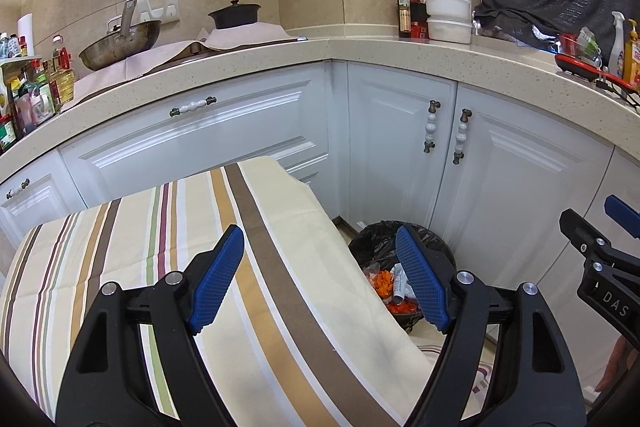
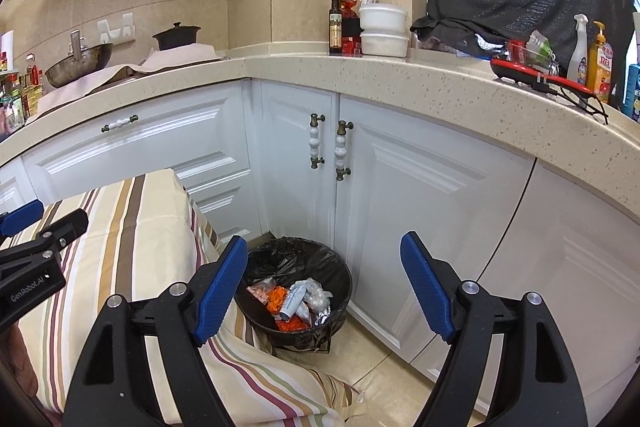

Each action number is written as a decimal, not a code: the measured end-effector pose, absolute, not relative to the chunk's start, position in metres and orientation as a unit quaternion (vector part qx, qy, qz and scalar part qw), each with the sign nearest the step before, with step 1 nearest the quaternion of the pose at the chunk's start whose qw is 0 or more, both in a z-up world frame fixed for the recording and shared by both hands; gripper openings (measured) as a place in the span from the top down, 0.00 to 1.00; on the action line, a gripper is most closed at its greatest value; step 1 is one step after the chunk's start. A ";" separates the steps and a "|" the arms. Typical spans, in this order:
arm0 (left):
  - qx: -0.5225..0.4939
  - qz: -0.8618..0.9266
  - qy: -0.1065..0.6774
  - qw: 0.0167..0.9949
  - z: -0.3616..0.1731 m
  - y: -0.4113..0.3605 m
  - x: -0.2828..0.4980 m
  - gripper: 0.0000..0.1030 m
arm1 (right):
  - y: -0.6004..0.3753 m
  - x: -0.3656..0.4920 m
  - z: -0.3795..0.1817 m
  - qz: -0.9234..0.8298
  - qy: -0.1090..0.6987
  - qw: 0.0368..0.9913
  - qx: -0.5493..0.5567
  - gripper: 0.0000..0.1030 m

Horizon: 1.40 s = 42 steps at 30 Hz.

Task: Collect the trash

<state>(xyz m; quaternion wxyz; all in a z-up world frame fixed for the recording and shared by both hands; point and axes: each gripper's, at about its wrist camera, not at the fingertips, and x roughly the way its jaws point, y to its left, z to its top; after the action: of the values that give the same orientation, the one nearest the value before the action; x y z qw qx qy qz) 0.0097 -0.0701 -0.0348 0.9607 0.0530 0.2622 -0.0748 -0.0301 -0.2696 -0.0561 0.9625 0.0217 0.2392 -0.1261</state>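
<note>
Trash (image 2: 294, 301) lies in the black-lined bin (image 2: 296, 255) at the lower centre of the right wrist view: orange scraps, clear wrappers, a crumpled white tube and a bit of foil, heaped inside the liner. The bin stands on the floor in the corner of the white cabinets (image 2: 420, 187), touching or just beside the drape of the striped cloth (image 2: 132, 247) that covers the table at lower left.

The right gripper (image 2: 324, 291) is released, its blue pads spread wide with nothing between them, and it looks down past the cloth edge toward the bin. The left gripper (image 1: 320, 279) is likewise released and empty, over the striped cloth, with the bin partly hidden behind its right finger in the lower right of its view.

No loose trash shows on the cloth or floor, so the collecting looks largely done. What could go wrong from here: a gripper swung low could snag the hanging cloth and drag it, or knock the bin's rim and tip the light scraps out. The two grippers sit near each other and could collide if both reach for the bin.
</note>
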 end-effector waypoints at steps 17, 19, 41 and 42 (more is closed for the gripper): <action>0.050 -0.076 0.259 0.962 -0.032 -0.071 0.007 0.25 | -0.269 -0.035 -0.053 -0.133 0.231 0.964 0.019 0.26; 0.049 -0.076 0.258 0.962 -0.032 -0.071 0.007 0.24 | -0.269 -0.036 -0.053 -0.133 0.230 0.964 0.019 0.26; 0.048 -0.076 0.256 0.963 -0.031 -0.072 0.005 0.19 | -0.267 -0.036 -0.053 -0.133 0.230 0.964 0.018 0.26; 0.048 -0.077 0.257 0.962 -0.031 -0.072 0.005 0.19 | -0.267 -0.036 -0.053 -0.133 0.230 0.964 0.018 0.26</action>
<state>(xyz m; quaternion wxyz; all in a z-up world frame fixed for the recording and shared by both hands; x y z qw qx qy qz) 0.0049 -0.0717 -0.0311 0.9623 0.0480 0.2566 -0.0768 -0.0361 -0.2669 -0.0527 0.9639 0.0178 0.2299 -0.1331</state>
